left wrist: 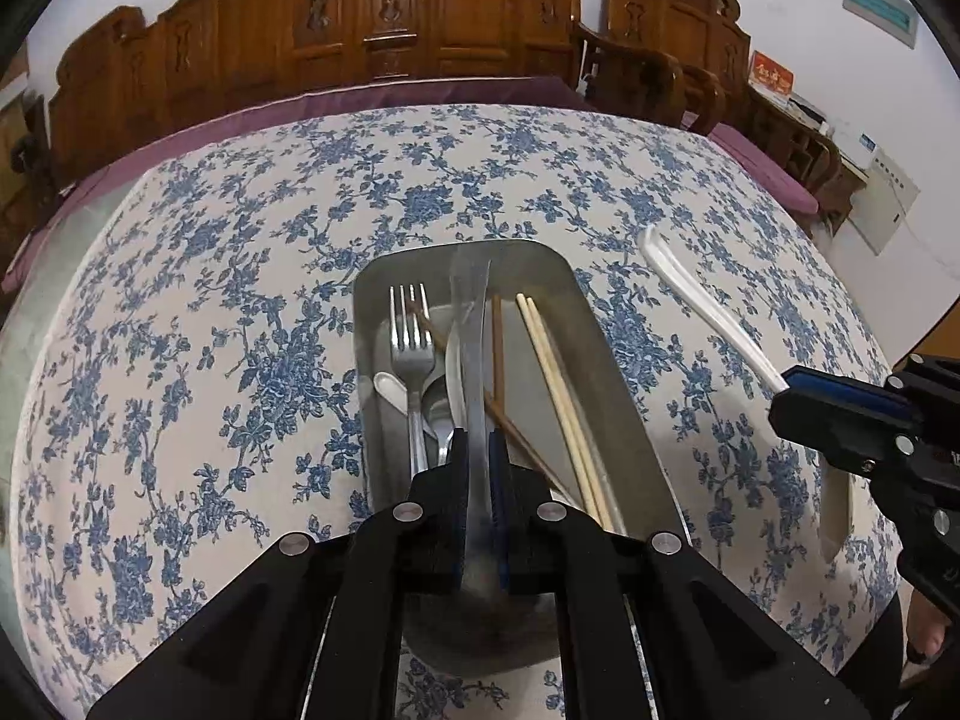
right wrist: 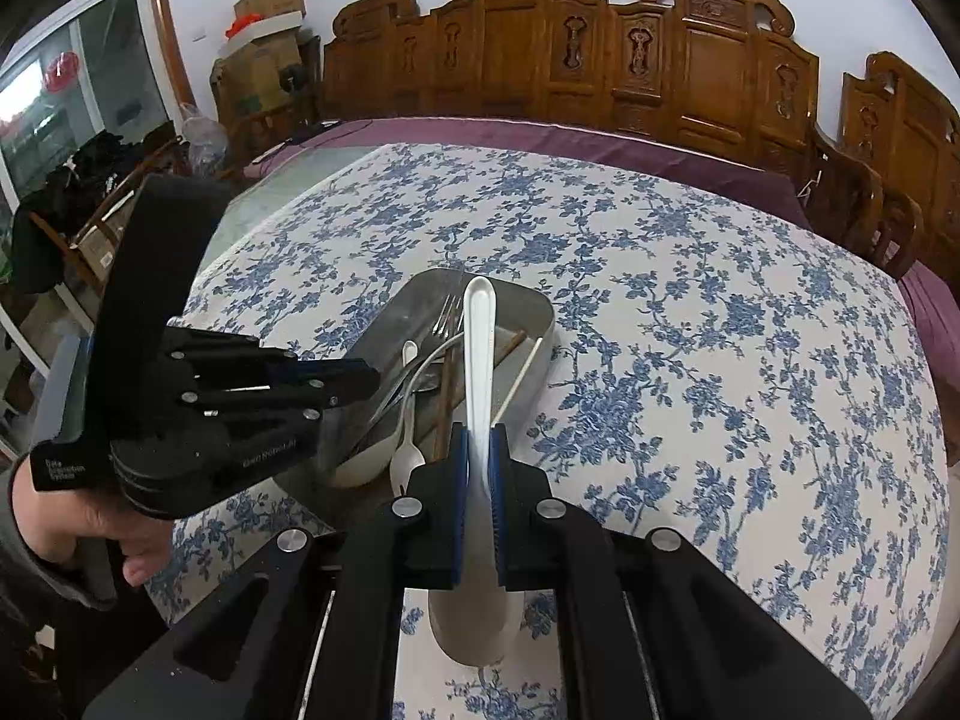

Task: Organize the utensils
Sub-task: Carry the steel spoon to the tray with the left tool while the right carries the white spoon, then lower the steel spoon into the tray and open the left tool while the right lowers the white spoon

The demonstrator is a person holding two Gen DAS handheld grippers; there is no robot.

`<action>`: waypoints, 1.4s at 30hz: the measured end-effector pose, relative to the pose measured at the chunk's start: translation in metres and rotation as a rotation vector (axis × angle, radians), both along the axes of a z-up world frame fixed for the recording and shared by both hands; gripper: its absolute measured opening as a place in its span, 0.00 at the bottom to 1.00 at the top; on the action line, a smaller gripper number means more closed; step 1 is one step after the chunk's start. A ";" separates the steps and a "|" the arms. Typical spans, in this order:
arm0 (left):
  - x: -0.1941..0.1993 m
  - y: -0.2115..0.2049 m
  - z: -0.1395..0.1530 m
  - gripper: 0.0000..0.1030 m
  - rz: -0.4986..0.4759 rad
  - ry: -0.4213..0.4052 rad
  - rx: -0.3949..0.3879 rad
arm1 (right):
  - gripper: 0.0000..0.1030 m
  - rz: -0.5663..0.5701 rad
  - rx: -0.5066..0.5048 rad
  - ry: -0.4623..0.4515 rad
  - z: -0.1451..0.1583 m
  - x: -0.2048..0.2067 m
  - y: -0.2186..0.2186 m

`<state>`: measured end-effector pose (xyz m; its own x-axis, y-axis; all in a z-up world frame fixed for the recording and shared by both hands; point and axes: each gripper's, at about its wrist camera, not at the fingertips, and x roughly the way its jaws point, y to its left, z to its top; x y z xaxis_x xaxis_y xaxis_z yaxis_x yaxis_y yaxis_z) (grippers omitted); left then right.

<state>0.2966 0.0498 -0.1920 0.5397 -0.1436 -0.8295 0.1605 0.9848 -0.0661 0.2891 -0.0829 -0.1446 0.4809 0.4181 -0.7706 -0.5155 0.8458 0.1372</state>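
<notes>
A metal tray (left wrist: 612, 396) on the floral tablecloth holds a fork (left wrist: 411, 354), a small white spoon (left wrist: 390, 389), a metal spoon (left wrist: 441, 414), brown chopsticks (left wrist: 497, 348) and pale chopsticks (left wrist: 552, 372). My left gripper (left wrist: 478, 450) is shut on a clear ladle's handle (left wrist: 471, 312), held over the tray. My right gripper (right wrist: 478, 444) is shut on a white ladle (right wrist: 480, 336), held just right of the tray (right wrist: 534, 306); the white ladle also shows in the left wrist view (left wrist: 702, 300). The left gripper appears in the right wrist view (right wrist: 354, 378).
The tablecloth (left wrist: 210, 300) covers a large table. Carved wooden chairs (left wrist: 384, 18) line the far side and the right (right wrist: 870, 120). Boxes and clutter (right wrist: 258, 48) stand at the far left by a glass door.
</notes>
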 end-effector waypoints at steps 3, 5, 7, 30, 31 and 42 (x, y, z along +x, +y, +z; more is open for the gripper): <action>-0.002 0.007 0.002 0.07 0.007 -0.004 -0.010 | 0.08 0.001 0.006 0.005 -0.004 0.004 0.007; -0.005 0.013 0.005 0.13 0.011 -0.013 -0.014 | 0.08 -0.002 0.018 0.011 -0.007 0.008 0.012; -0.008 0.020 0.010 0.18 0.019 -0.028 -0.012 | 0.08 -0.005 0.035 0.019 -0.010 0.012 0.017; -0.030 0.096 0.027 0.37 0.103 -0.081 -0.010 | 0.08 -0.114 0.010 0.080 -0.065 0.059 0.067; -0.030 0.096 0.027 0.37 0.103 -0.081 -0.012 | 0.08 -0.121 0.008 0.083 -0.067 0.061 0.066; -0.031 0.093 0.025 0.37 0.100 -0.077 -0.016 | 0.09 -0.143 0.003 0.082 -0.072 0.063 0.061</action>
